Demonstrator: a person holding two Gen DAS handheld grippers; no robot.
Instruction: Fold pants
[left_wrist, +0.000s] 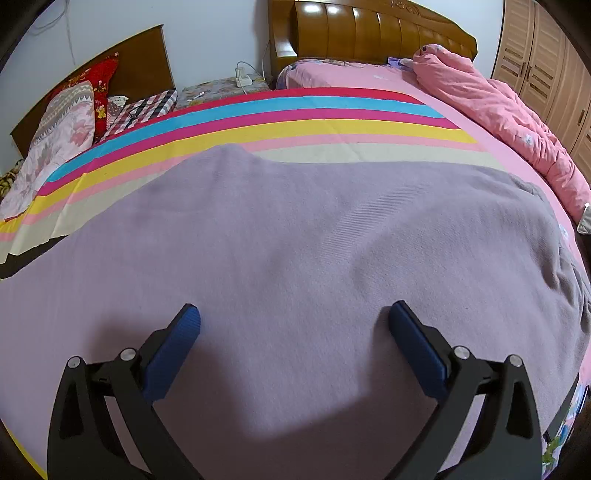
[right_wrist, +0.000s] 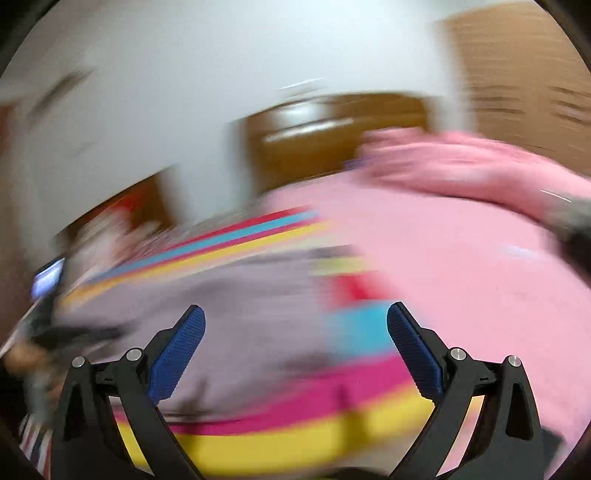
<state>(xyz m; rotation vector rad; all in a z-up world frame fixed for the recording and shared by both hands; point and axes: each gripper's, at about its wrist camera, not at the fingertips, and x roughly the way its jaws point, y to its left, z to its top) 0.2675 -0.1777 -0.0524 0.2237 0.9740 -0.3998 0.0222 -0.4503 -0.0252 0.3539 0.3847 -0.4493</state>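
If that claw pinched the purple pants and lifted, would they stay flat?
Probably not. The purple pants look like soft knit, lying limp with rumples at one edge, so they would likely droop and fold. They seem light, and their fuzzy surface should grip the open left claw rather than slip.

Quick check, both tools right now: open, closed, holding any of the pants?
Left tool: open, empty, over the lilac pants.
Right tool: open, empty; view blurred.

We find no legible text, label, brand or number in either view; the right wrist view is motion-blurred.
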